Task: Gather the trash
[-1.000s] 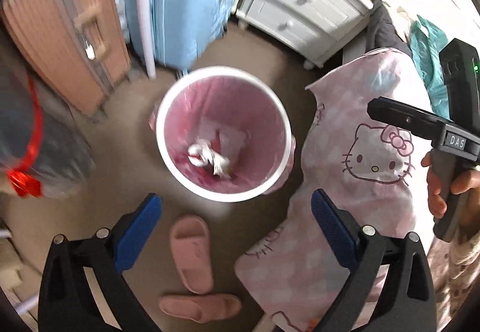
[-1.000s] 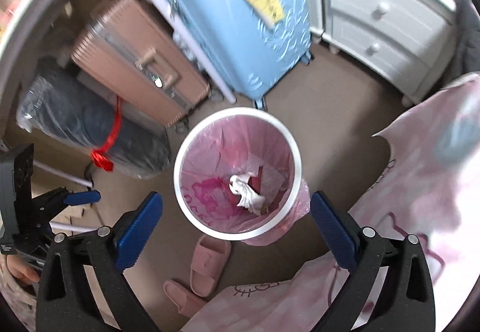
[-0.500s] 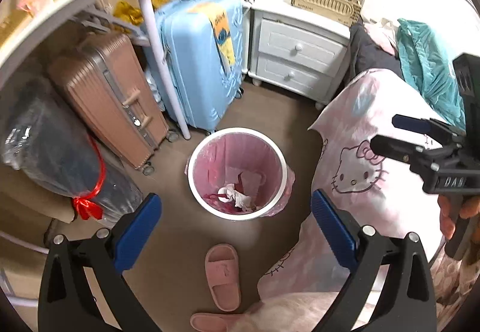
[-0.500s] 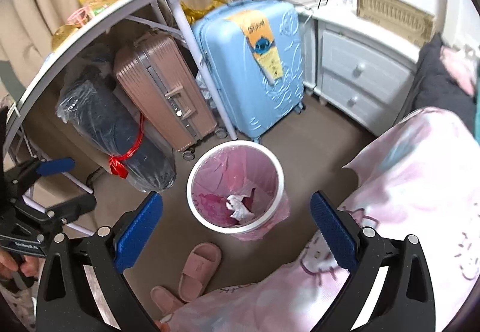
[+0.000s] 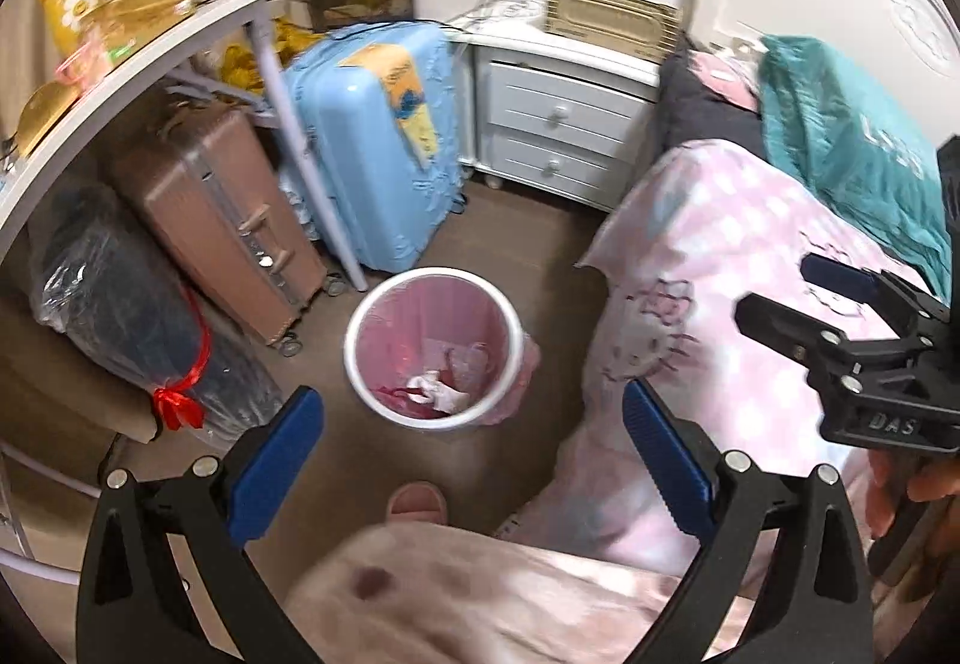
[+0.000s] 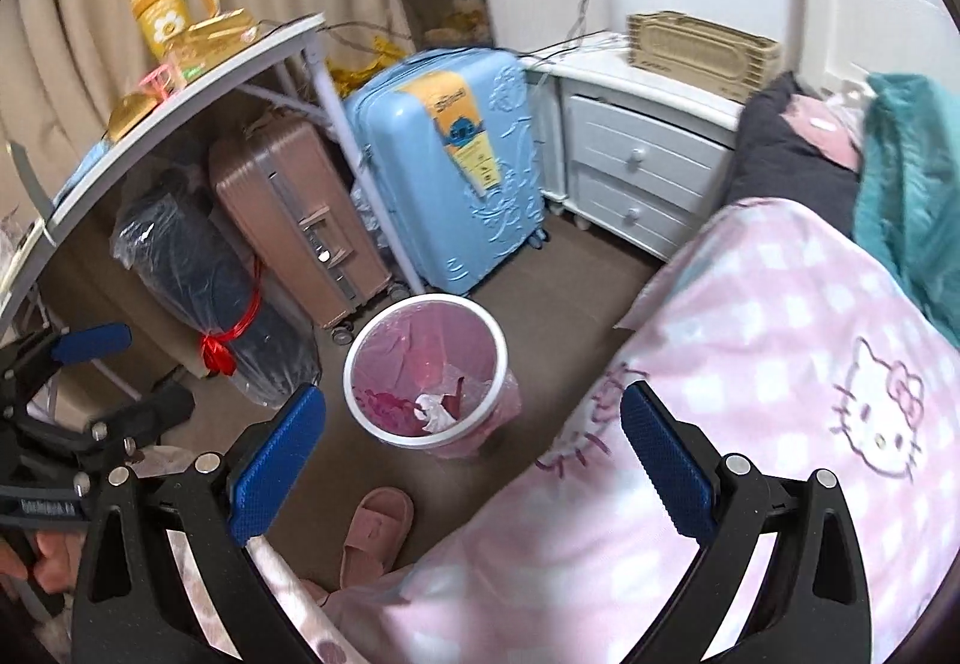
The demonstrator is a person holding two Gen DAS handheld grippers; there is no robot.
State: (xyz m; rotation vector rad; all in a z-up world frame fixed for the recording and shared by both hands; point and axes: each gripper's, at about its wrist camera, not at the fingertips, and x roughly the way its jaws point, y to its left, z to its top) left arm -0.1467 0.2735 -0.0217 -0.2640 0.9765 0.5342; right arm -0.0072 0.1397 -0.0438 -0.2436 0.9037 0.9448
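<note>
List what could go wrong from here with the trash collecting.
1. Both the left gripper and the right gripper are open and empty above the floor, well off the white bin; any next piece dropped from here could miss.
2. The bin stands close to the pink blanket edge; a drop could land on the bedding.
3. A pink slipper lies on the floor near the bin, a possible trip hazard.

the room is bright with soft, even light and only faint shadows on the floor. the left view is blurry, most on the blanket. both pictures bend at the edges, with black corners.
</note>
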